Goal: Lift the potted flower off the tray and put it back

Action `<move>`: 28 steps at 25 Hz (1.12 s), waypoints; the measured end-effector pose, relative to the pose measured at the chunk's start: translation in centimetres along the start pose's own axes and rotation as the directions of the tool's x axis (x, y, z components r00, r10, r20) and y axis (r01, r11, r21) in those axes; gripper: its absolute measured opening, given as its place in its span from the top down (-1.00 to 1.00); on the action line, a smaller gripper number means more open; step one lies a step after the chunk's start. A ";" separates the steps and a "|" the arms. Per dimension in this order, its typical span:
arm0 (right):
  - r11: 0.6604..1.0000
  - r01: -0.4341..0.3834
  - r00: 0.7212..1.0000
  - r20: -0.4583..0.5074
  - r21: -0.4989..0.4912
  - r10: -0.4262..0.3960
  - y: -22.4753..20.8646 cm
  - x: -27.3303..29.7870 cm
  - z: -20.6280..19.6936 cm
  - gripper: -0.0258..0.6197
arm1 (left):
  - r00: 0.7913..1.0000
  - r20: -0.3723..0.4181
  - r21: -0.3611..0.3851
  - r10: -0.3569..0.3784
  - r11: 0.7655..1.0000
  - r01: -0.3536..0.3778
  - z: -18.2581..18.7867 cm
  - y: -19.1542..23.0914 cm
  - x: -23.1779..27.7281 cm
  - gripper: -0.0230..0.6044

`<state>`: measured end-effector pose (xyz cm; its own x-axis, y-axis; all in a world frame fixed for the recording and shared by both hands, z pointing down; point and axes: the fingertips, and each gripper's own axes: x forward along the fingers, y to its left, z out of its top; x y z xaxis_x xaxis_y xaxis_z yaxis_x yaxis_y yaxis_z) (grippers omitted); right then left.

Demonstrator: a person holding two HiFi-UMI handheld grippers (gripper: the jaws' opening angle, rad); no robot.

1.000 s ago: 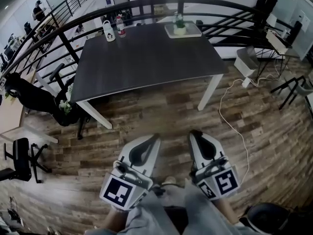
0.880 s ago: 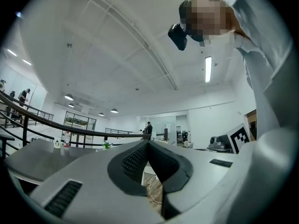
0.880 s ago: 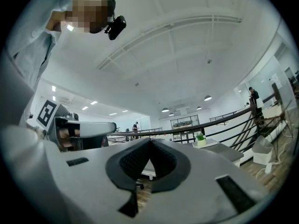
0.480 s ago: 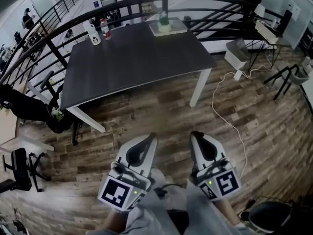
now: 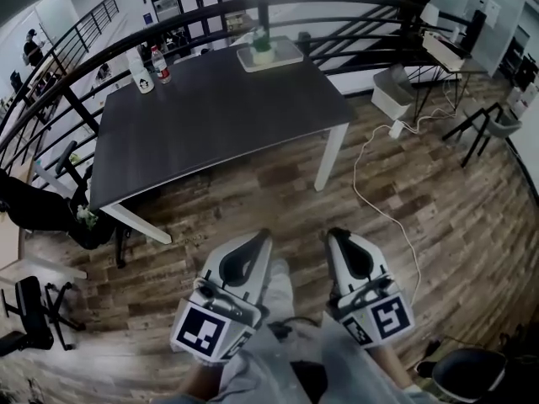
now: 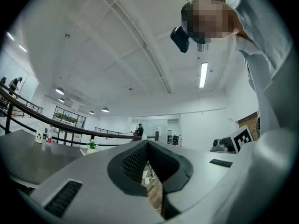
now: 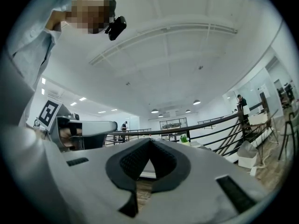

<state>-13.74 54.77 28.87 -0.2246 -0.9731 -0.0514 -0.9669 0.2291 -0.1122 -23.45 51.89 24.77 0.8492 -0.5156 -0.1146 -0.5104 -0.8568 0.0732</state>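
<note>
The potted flower [image 5: 262, 44], a small green plant in a pale pot, stands on a white tray [image 5: 282, 56] at the far edge of the dark table [image 5: 219, 116]. It also shows small and far off as the potted flower [image 6: 92, 145] and the potted flower [image 7: 183, 138] in the two gripper views. Both grippers hang over the wooden floor, well short of the table. My left gripper [image 5: 266, 236] has its tips together and holds nothing. My right gripper [image 5: 334, 233] is shut and empty too. Each points roughly level toward the table.
Two bottles [image 5: 150, 64] stand at the table's far left corner. A black railing [image 5: 337, 11] curves behind the table. A white cable [image 5: 379, 194] snakes over the floor at the right, near a white box [image 5: 389, 99]. Black chairs [image 5: 38, 213] sit at the left.
The table with its tray has slid leftward in the head view. Both grippers keep the same place at the bottom of the view, jaws unchanged.
</note>
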 end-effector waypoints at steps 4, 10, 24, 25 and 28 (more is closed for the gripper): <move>1.000 0.018 1.000 0.003 0.004 -0.018 -1.9 1.3 -0.1 0.91 | 0.999 -0.007 -0.011 -0.034 0.999 0.034 -0.4 0.7 2.6 0.93; 0.999 0.054 0.999 -0.008 0.000 -0.054 -5.4 4.6 -0.2 0.91 | 0.998 -0.021 -0.030 -0.064 0.998 0.064 -0.8 3.1 7.1 0.93; 0.995 0.097 0.995 0.011 0.000 -0.097 -12.6 14.4 1.6 0.91 | 0.996 0.000 -0.003 -0.088 0.996 0.088 0.2 11.1 17.4 0.93; 0.995 0.099 0.995 0.012 -0.006 -0.099 -13.1 15.1 1.8 0.91 | 0.996 0.002 -0.003 -0.087 0.996 0.087 0.3 11.8 18.1 0.93; 0.993 0.112 0.994 0.019 -0.025 -0.111 -14.6 16.9 2.4 0.91 | 0.996 0.008 -0.007 -0.091 0.996 0.091 0.5 13.5 20.2 0.93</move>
<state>-3.08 35.07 27.24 -0.1134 -0.9919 -0.0577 -0.9886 0.1184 -0.0926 -13.28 29.89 22.90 0.8910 -0.4354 -0.1285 -0.4299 -0.9002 0.0695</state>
